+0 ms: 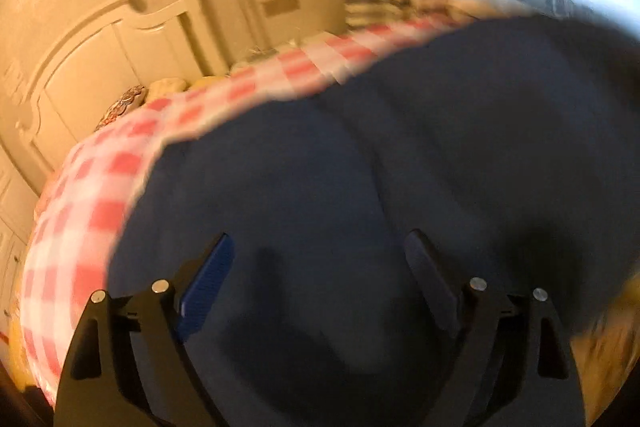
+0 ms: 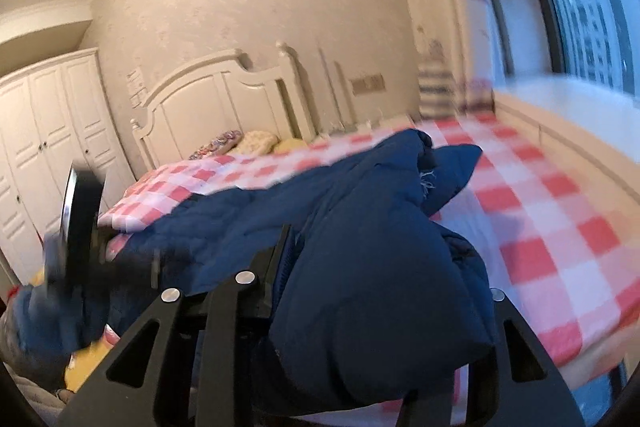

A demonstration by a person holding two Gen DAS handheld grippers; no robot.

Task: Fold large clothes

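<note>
Presently: navy coat (image 2: 360, 227) heaped on the checked bedspread (image 2: 560, 219), below the headboard (image 2: 224, 95). Left gripper (image 1: 320, 275): fingers spread apart over the coat, gripping nothing. Right gripper (image 2: 384, 307): buried in a coat fold; apparently clamped, though I cannot tell. Advice: spread the coat flat toward the headboard before folding.

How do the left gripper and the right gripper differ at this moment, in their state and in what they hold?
The left gripper stands open, its fingers wide apart above the dark blue garment; the right gripper is shut on that garment. The left one holds nothing, while the right one carries a thick bunch of cloth. Both are over the red checked bed cover.
</note>
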